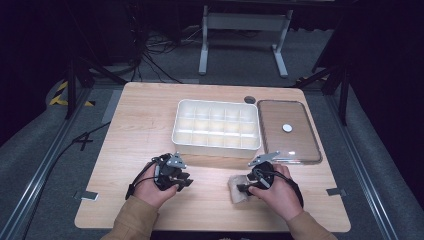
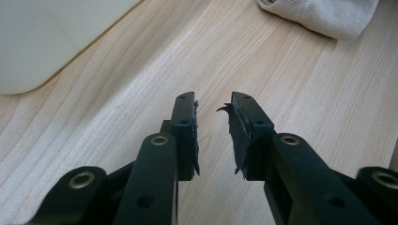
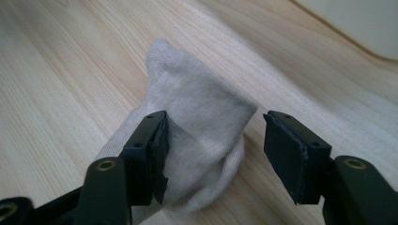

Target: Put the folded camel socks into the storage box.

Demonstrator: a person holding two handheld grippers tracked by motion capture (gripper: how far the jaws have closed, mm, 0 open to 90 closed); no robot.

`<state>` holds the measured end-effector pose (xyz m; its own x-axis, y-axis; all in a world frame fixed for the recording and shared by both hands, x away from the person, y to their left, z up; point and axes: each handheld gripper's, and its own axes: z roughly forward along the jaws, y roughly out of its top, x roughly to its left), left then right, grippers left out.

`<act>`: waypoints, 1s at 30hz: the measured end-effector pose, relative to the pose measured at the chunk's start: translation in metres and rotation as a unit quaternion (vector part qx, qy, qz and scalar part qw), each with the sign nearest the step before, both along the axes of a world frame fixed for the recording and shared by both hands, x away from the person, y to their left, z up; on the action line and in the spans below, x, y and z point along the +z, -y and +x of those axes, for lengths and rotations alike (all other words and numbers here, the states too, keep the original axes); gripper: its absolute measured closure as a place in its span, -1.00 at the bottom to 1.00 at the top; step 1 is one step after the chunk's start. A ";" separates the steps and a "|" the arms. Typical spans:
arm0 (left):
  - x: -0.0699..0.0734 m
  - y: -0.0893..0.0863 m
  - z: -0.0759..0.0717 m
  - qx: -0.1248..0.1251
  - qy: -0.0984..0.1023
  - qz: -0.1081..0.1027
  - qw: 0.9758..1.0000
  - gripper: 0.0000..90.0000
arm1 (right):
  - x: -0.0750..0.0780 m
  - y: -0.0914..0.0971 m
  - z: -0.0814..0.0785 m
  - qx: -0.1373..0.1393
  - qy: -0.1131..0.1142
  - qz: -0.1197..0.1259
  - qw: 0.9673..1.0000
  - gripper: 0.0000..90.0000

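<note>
Jaws of right gripper [image 3: 213,154] wide apart around folded sock [image 3: 197,126], right pad clear of it, left gripper [image 2: 213,136] partly open and empty just beside, sock lying on surface [image 1: 150,120] before box [image 1: 216,145], likely not yet stowed.

A small, cream-coloured knitted sock [image 3: 197,140], folded into a soft bundle, lay on the pale wooden tabletop [image 3: 56,75] near its front edge.
</note>
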<state>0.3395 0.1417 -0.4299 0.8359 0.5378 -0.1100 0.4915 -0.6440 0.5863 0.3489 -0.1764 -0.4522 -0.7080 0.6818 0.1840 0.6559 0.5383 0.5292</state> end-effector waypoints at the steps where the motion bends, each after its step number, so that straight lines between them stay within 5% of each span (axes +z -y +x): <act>1: 0.000 0.000 0.000 -0.001 -0.001 0.001 1.000 0.60 | -0.001 0.001 0.001 -0.004 -0.009 0.004 1.000 -0.18; 8: -0.001 0.000 0.001 -0.001 -0.001 0.000 1.000 0.59 | -0.006 0.003 0.007 -0.007 -0.041 0.026 0.999 -0.12; 13: -0.002 0.000 -0.001 0.001 -0.003 0.000 1.000 0.58 | -0.006 0.003 0.008 -0.004 -0.079 0.052 0.995 0.20; 24: -0.003 -0.002 -0.001 0.001 -0.002 0.000 1.000 0.56 | -0.009 0.004 0.010 0.006 -0.112 0.078 0.991 0.51; 26: -0.003 -0.002 -0.001 0.002 -0.001 -0.001 1.000 0.56 | -0.009 0.003 0.010 0.020 -0.131 0.085 0.988 0.59; 30: -0.002 -0.004 0.000 0.003 0.002 0.000 1.000 0.56 | -0.006 0.000 0.009 0.035 -0.117 0.077 0.990 0.66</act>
